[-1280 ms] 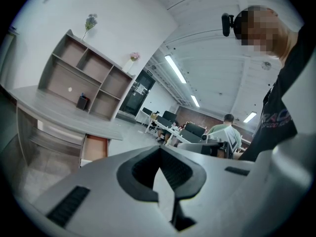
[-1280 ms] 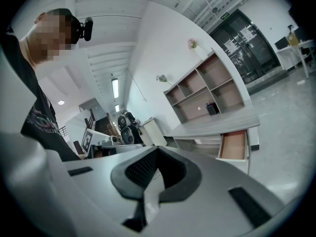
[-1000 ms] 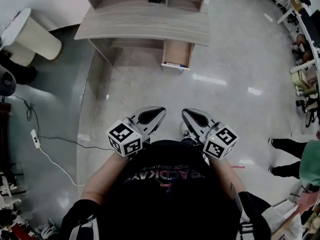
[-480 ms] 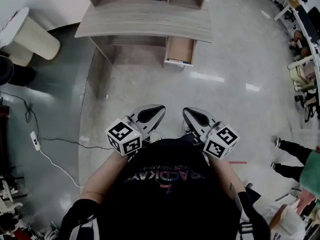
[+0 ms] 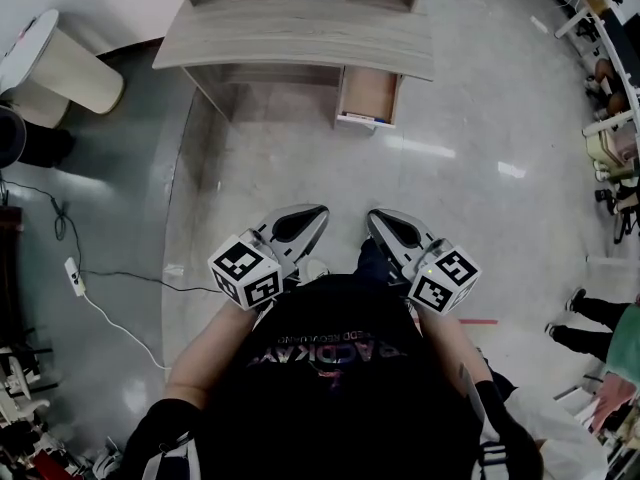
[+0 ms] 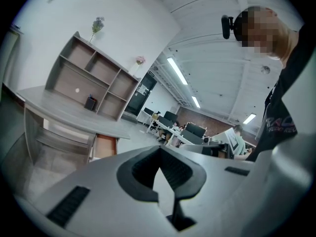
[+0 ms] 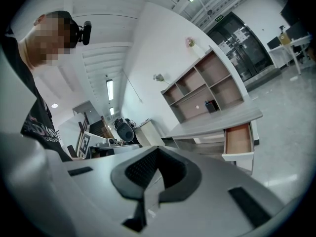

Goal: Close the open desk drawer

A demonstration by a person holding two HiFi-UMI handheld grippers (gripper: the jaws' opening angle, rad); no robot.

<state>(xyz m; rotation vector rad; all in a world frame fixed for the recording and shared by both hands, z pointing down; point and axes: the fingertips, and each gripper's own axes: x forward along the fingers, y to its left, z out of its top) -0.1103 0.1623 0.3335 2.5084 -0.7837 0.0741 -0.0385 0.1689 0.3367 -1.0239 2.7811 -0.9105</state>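
Left gripper [image 5: 318,216] [image 6: 159,150]: a grey two-jaw tool with a black-and-white marker cube is held close to the person's chest; its jaws are brought together and nothing is held between them.
Right gripper [image 5: 376,218] [image 7: 157,152]: a matching grey tool is held just beside the left one, tips angled inward; its jaws are likewise pressed closed and nothing is gripped.
Open wooden desk drawer [image 5: 370,96] [image 6: 104,145] [image 7: 238,139]: it is pulled out from under the desktop, well ahead of both pairs of jaws, to the left of the left jaws' line and to the right of the right jaws' line; it is touched by neither.
Pale grey wood-grain desk [image 5: 300,43]: it is seen beyond the jaws, with the drawer at its right end.
Open shelf unit [image 7: 205,90]: it is set on the desk, behind the drawer.
Glossy grey floor [image 5: 450,198]: it is spread between the jaws and the desk.
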